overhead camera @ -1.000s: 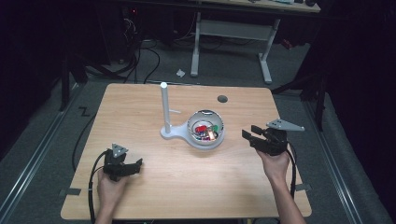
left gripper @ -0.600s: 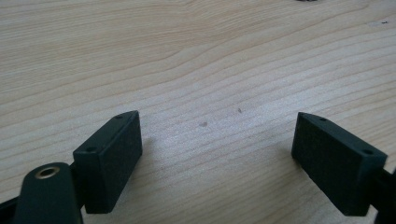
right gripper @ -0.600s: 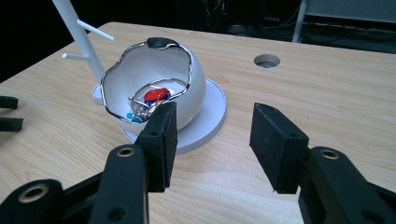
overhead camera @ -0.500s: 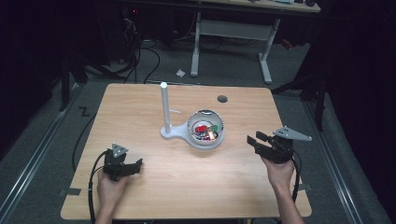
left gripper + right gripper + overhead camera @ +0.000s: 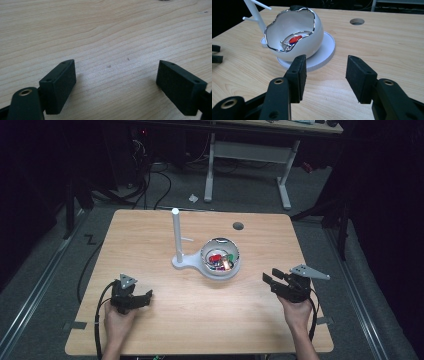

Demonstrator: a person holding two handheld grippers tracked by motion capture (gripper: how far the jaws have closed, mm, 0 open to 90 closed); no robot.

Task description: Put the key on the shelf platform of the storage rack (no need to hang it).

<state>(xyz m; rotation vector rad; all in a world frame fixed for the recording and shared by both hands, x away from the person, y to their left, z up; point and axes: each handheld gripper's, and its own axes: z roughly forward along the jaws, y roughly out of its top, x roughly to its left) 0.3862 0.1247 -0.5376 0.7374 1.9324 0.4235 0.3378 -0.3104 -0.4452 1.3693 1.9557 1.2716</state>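
Note:
A white bowl (image 5: 220, 258) with a wavy chrome rim stands on a white round base (image 5: 325, 50) in the middle of the wooden table (image 5: 150, 235). Small coloured pieces lie inside, a red one (image 5: 295, 39) among them. A white post (image 5: 176, 235) with side pegs rises from the base's left end. My right gripper (image 5: 272, 279) is held low at the right, open and empty, jaws pointing left toward the bowl (image 5: 294, 32). My left gripper (image 5: 144, 297) rests near the front left, open and empty, over bare wood (image 5: 115, 37).
A round cable hole (image 5: 238, 226) sits in the table's far right part. Cables trail from both grippers off the front edge. Beyond the table stand a white desk frame (image 5: 250, 155) and floor cables (image 5: 150, 180).
My right gripper has come down and toward the front edge of the table, away from the bowl. The left gripper has stayed where it was.

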